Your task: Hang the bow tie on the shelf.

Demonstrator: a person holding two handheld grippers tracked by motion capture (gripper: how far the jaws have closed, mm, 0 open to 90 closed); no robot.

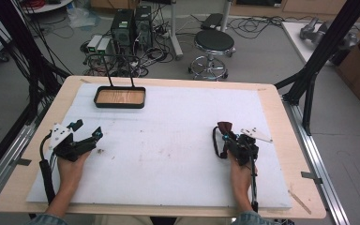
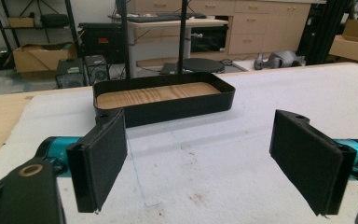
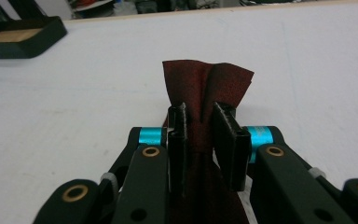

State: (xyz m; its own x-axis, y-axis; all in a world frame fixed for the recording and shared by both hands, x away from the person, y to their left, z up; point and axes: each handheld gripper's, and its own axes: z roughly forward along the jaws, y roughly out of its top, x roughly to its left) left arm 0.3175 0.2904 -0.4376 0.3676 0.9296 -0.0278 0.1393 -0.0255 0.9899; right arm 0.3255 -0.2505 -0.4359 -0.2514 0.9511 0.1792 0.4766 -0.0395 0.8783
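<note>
Right gripper: clamped on dark red cloth
Left gripper: jaws apart, empty
Ahead: black tray, path clear

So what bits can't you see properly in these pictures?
- The dark red cloth: the right gripper pinches its middle, and its lower part is cut off by the bottom edge of the right gripper view. In the high view it is too small to show its shape.
- Specks on the white mat: too small to name.
- The black tray: the left gripper's pad covers one front corner.
</note>
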